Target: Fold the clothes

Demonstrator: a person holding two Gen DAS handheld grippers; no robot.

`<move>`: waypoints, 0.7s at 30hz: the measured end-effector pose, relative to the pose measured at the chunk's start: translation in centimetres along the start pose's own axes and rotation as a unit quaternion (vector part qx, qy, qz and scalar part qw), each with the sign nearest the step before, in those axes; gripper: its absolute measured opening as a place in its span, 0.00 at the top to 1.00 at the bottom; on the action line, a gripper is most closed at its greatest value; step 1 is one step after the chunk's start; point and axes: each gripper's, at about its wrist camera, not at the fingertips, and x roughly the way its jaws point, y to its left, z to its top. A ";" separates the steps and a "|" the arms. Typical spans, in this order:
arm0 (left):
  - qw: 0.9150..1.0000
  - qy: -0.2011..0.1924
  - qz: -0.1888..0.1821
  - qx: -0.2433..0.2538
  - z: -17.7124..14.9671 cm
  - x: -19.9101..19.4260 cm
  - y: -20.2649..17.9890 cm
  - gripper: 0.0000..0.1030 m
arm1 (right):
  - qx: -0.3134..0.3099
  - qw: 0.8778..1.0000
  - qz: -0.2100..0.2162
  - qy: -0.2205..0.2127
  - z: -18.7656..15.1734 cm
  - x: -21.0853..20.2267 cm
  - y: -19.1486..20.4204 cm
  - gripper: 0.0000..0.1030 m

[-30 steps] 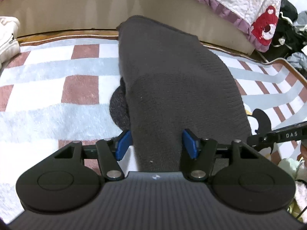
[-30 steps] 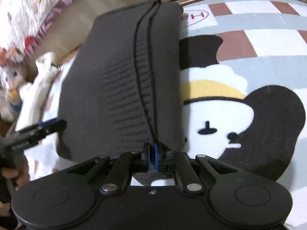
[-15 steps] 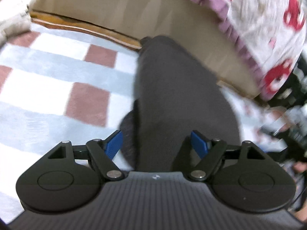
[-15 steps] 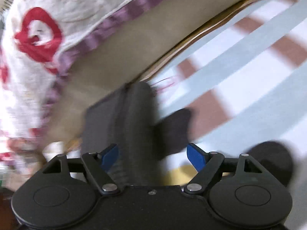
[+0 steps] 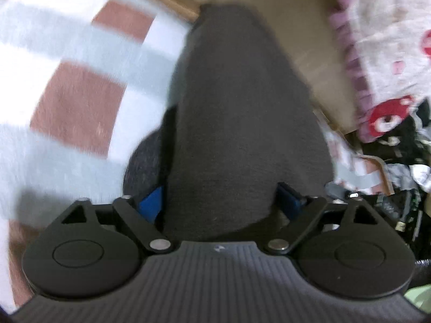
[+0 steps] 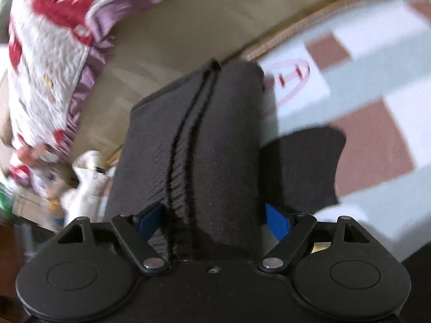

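The left gripper (image 5: 219, 199) has just been opening; its blue pads (image 5: 150, 202) now stand wide apart, the folded dark grey garment (image 5: 237, 123) between them, unpressed. The right gripper (image 6: 214, 219), clamped on the garment's (image 6: 215, 140) edge a second ago, is spread wide too. Ahead of both, the garment lies on the checked rug (image 5: 72, 97), reaching its far border below the quilt (image 6: 51, 45).

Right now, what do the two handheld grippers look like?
Both look alike. The left gripper and the right gripper each have a black ribbed body, two round black discs, black linkage bars with silver pivot pins, and blue finger pads. No cables or sleeves show.
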 end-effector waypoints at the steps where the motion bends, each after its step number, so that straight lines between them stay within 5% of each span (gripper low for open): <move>1: 1.000 0.006 0.007 0.005 0.0 0.4 -0.5 0.12 | 0.018 1.000 0.018 0.010 0.1 0.2 -0.7 0.17; 4: 0.998 0.005 0.028 0.050 -0.3 1.2 -1.9 0.23 | 0.039 0.997 0.062 0.032 0.2 1.6 -1.4 0.15; 7: 0.993 -0.013 0.055 0.108 -0.7 0.6 -2.7 0.50 | 0.013 0.998 0.059 0.017 0.2 2.4 -0.5 0.21; 9: 0.981 -0.026 0.104 0.165 -1.4 -0.2 -4.6 0.56 | -0.035 0.999 0.039 -0.001 -0.4 2.1 1.1 0.39; 13: 0.955 -0.052 0.162 0.242 -2.8 -2.0 -7.9 0.58 | -0.117 0.992 0.046 -0.026 -1.5 -0.2 6.3 0.53; 15: 0.960 -0.054 0.148 0.233 -2.7 -3.8 -7.8 0.58 | -0.150 0.986 0.064 -0.032 -2.3 -1.6 8.8 0.53; 17: 0.973 -0.045 0.119 0.194 -2.5 -4.8 -6.0 0.57 | -0.155 0.986 0.061 -0.021 -2.9 -2.1 9.4 0.53; 21: 0.987 -0.004 0.097 0.130 -2.7 -3.8 -1.8 0.49 | -0.076 0.996 0.012 0.035 -3.3 -0.3 6.3 0.44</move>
